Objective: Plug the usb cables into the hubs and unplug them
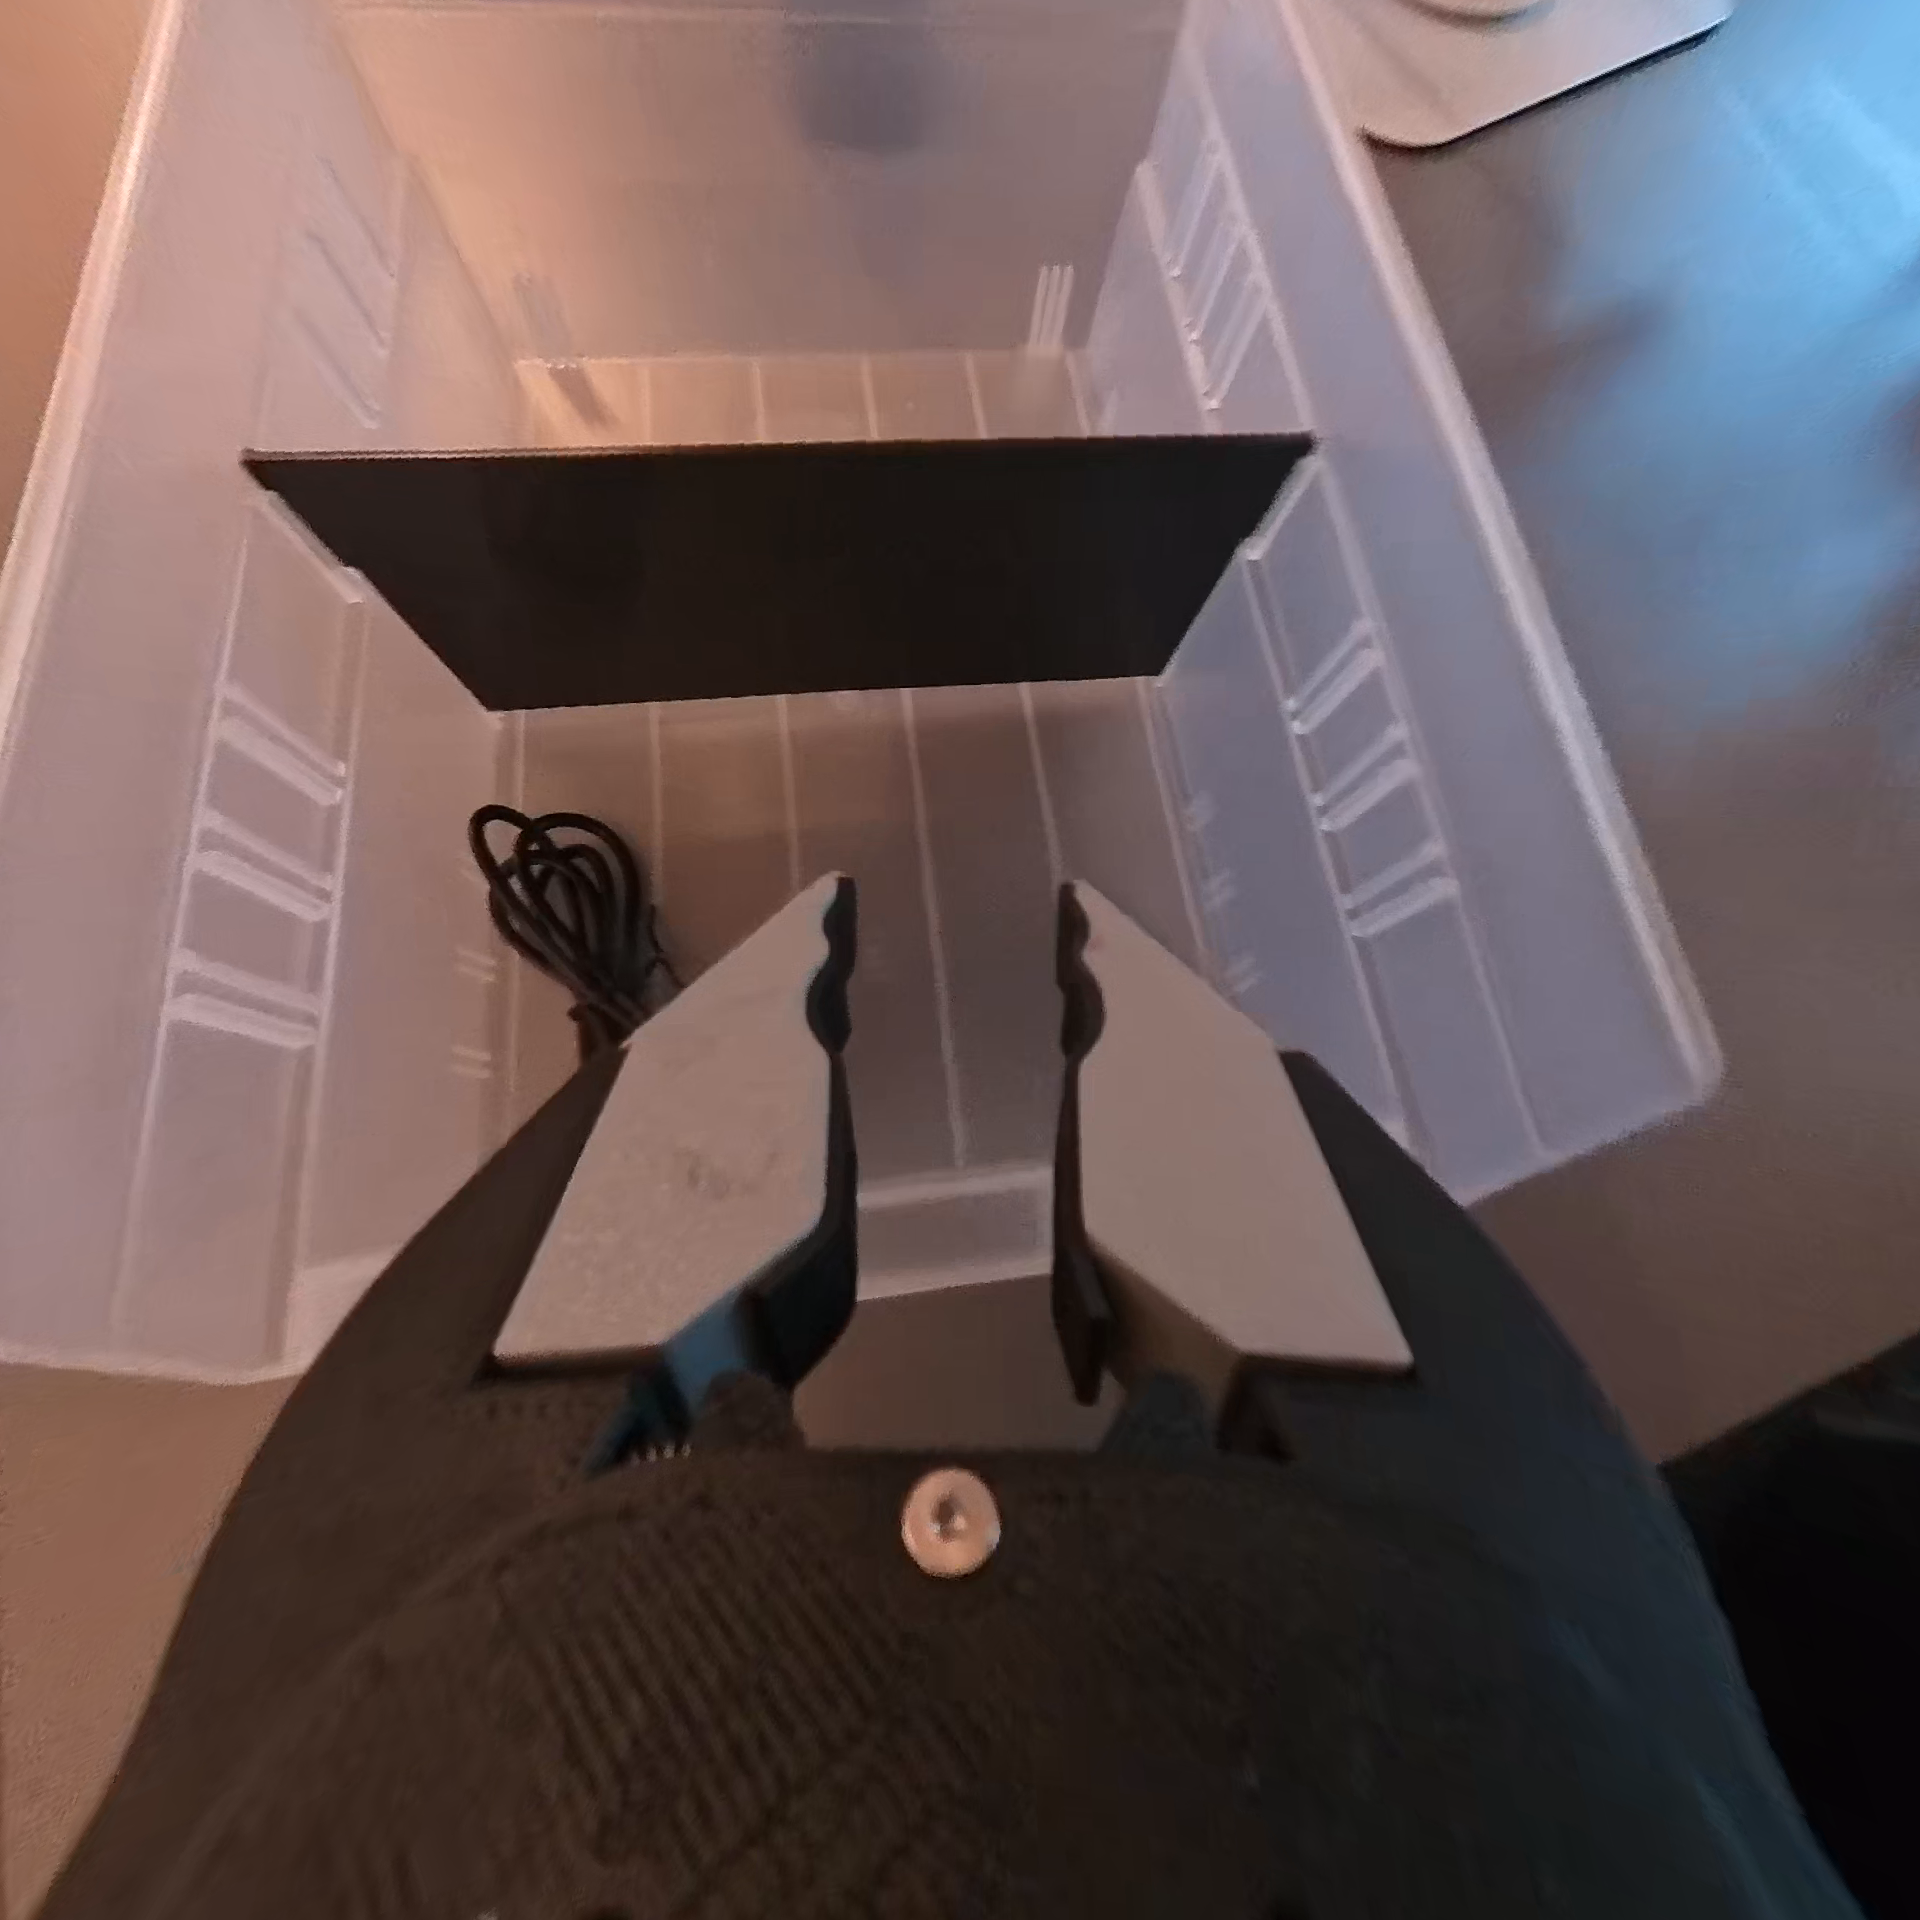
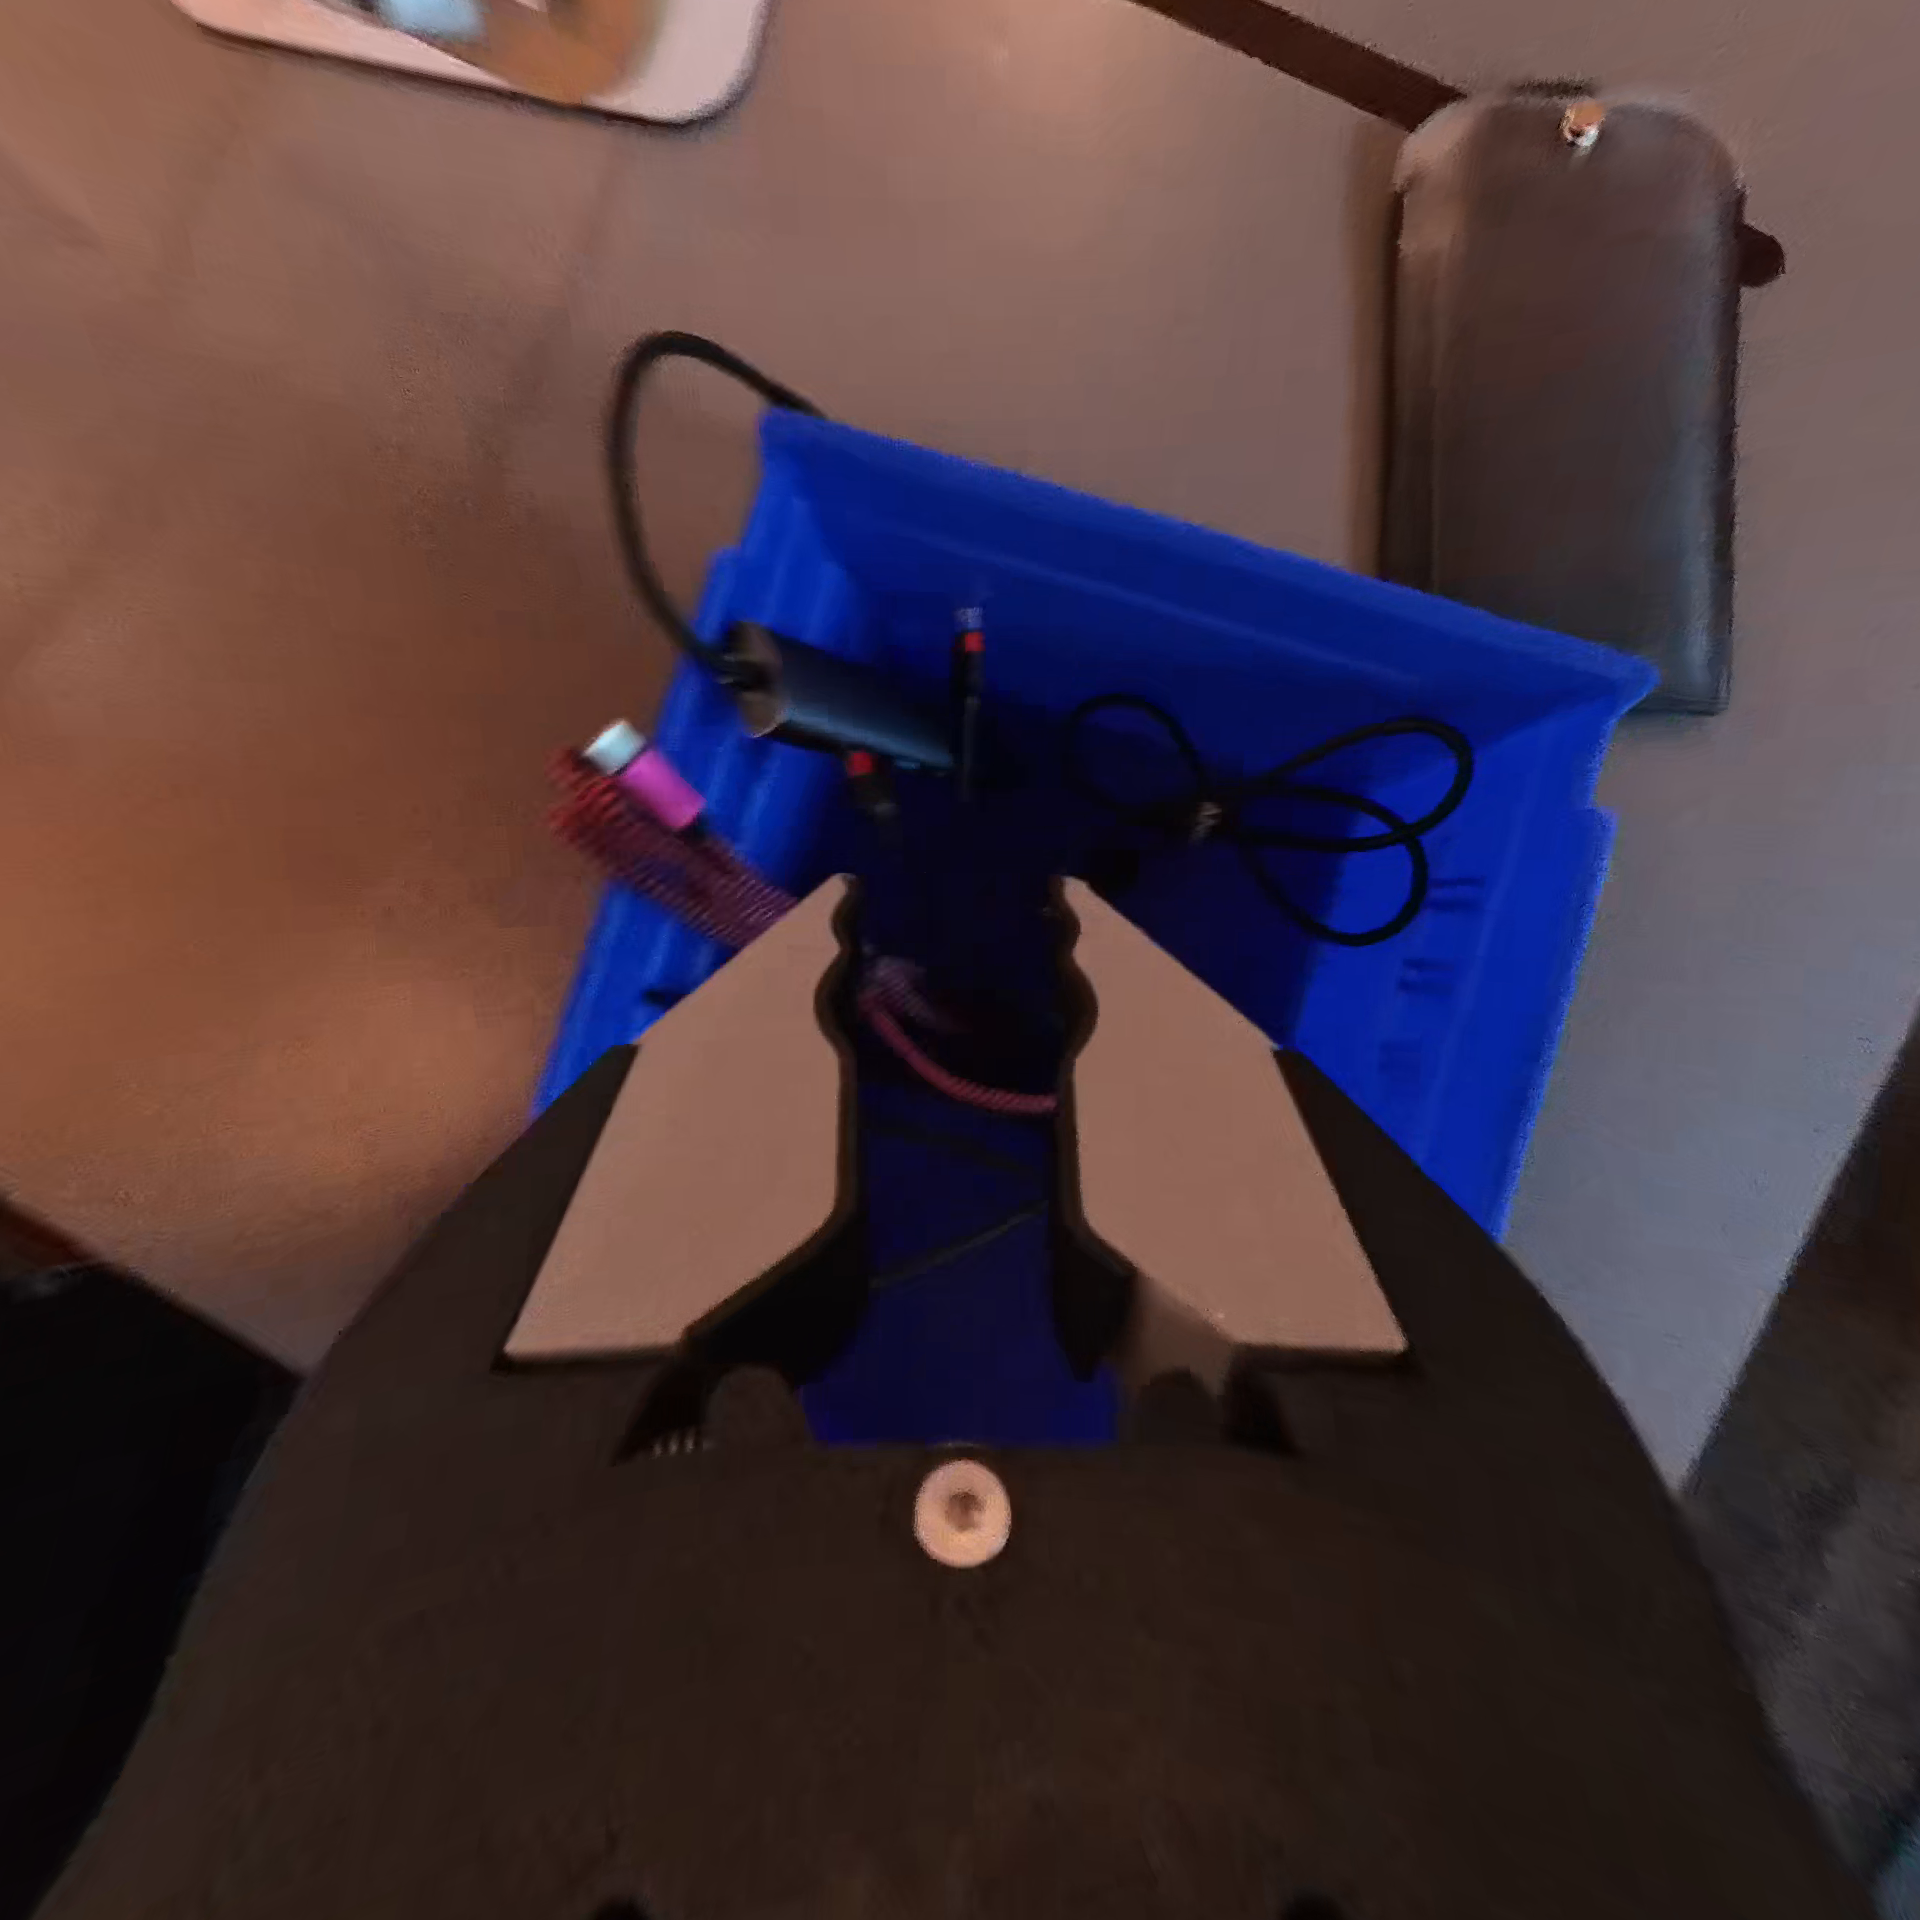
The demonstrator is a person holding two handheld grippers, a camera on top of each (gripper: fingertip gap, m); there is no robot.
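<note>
Brown table (image 2: 260, 520) w/ clear bin (image 1: 1538, 831), blue bin (image 2: 1351, 644) (cables inside), dark pouch (image 2: 1558, 395)

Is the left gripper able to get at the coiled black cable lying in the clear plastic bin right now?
Probably yes. The left gripper is open above the clear plastic bin, and the coiled black cable lies uncovered on the bin floor beside its left finger, short of the black divider.

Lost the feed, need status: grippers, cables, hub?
Left gripper open over clear bin. Right gripper open over blue bin. Hub, cables inside, ungripped. Nothing blocking.
</note>
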